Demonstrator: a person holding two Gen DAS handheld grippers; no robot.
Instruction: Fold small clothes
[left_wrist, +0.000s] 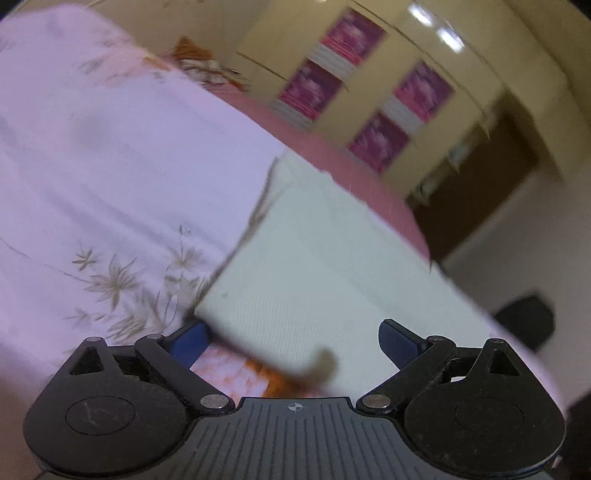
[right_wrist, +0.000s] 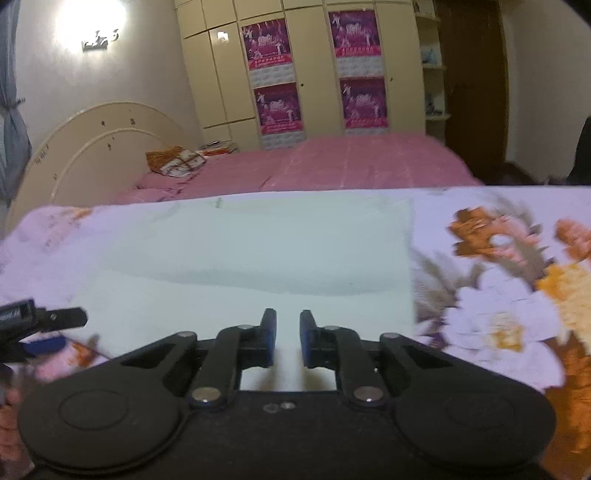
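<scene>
Lying flat on the sheet (right_wrist: 498, 295), the cloth (right_wrist: 258, 258) is looking light, limp — best pinched at its near edge; left gripper (left_wrist: 295, 338) is gaping wide, right gripper (right_wrist: 288, 332) narrow, both empty.

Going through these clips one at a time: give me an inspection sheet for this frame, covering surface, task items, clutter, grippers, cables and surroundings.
Surface: floral lilac sheet covering the work area.
Job's things: pale green cloth, lying flat with a fold line across it; near edge under the right gripper.
Clutter: nothing seen on the sheet besides the cloth.
Grippers: left gripper jaws wide open at the cloth's edge; right gripper jaws narrowly apart above the cloth, grasping nothing visible.
Cables: nothing seen.
Surroundings: pink bed with a patterned pillow, cream wardrobe with magenta posters, dark door.
</scene>
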